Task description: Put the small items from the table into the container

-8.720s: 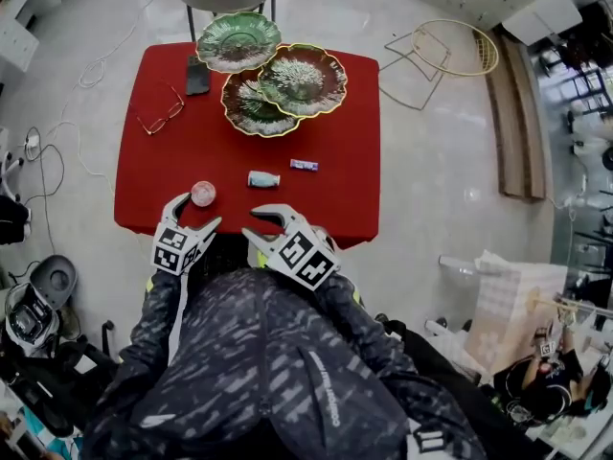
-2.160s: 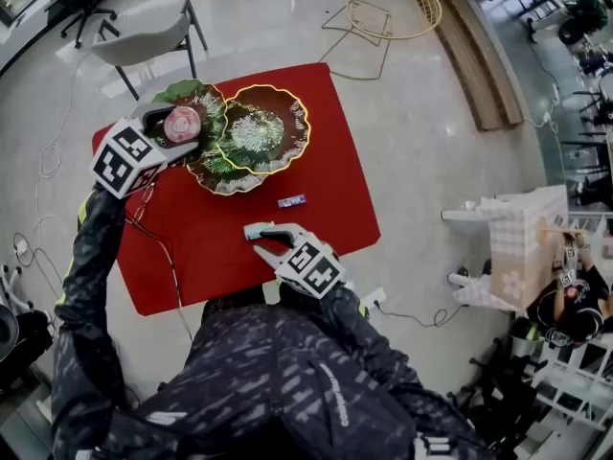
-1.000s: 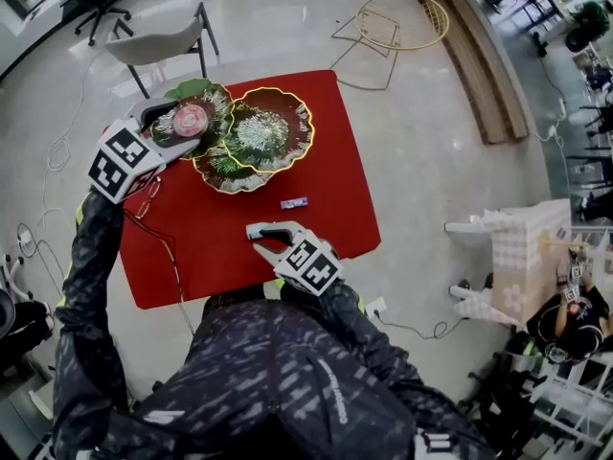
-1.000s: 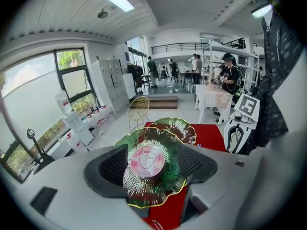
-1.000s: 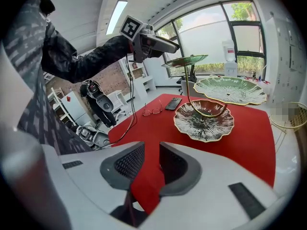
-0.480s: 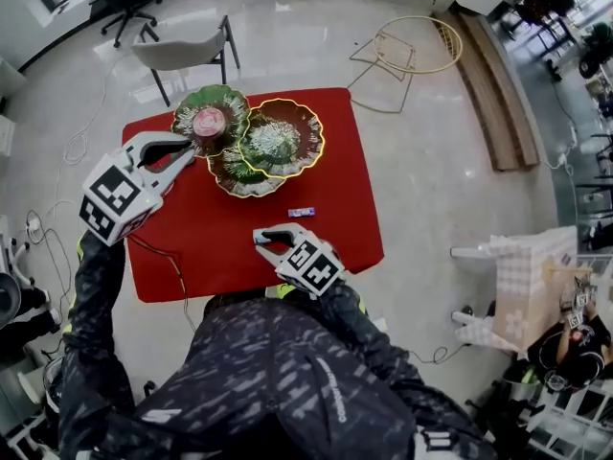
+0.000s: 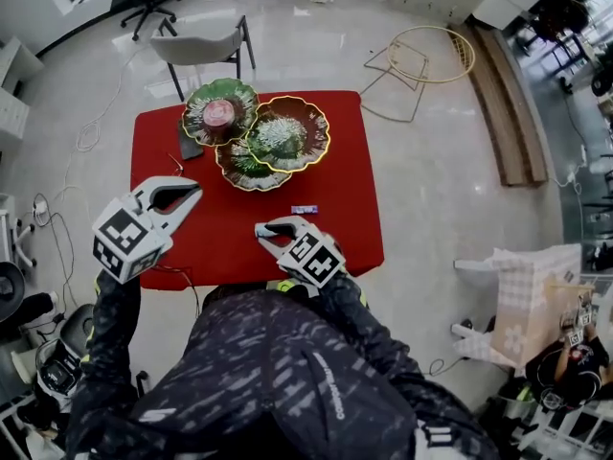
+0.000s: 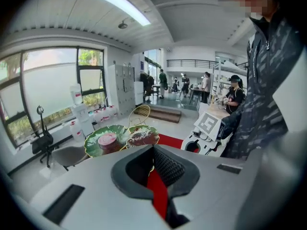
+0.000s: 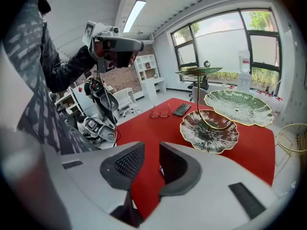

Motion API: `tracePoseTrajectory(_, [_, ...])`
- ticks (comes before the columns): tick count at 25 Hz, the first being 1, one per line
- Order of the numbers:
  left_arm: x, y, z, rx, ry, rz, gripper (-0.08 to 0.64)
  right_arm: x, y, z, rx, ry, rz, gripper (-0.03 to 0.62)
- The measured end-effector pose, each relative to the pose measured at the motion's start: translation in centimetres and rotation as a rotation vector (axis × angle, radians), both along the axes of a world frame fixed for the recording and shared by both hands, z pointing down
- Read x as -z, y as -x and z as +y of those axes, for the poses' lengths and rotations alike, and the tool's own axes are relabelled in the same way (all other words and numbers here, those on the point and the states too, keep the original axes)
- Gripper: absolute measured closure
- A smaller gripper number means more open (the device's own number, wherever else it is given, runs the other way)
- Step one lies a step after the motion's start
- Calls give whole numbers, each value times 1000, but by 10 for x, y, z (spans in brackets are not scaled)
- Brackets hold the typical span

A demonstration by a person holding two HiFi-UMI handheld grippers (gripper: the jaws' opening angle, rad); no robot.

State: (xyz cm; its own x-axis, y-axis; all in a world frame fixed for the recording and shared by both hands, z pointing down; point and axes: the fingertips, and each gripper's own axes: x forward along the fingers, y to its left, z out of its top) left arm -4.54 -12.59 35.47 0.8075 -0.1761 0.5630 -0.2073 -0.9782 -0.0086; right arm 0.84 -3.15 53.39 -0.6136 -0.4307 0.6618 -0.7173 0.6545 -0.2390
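The pink round item point(image 7: 218, 113) lies in the green top dish point(image 7: 244, 96) of the tiered dish stand point(image 7: 311, 137), which stands at 12 o'clock on the red surface point(image 7: 335, 247). A small pale tube point(image 7: 259, 229) lies toward 6 o'clock on the surface. A small wrapped bar point(image 7: 305, 209) sits near it, at its 2 o'clock, apart from it.

Our right tool point(image 7: 272, 233) is down at the tube with its jaws released and partly apart. In the right gripper view we see red cloth through the gap, and only a pale sliver shows beside one finger point(image 9: 172, 164). We see no pad pressing on it.

Our left tool point(image 7: 192, 195) hangs over the 9 o'clock side of the surface, clenched on nothing, its tips meeting.

Glasses point(image 9: 160, 113) and a dark phone point(image 9: 182, 109) lie around 10 o'clock, beside the stand.
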Motion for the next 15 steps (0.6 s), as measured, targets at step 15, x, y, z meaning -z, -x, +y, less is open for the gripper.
tracePoseTrajectory(15, [-37,29,77,208,139,47,549,-1,-2,15,88,-56,40,491])
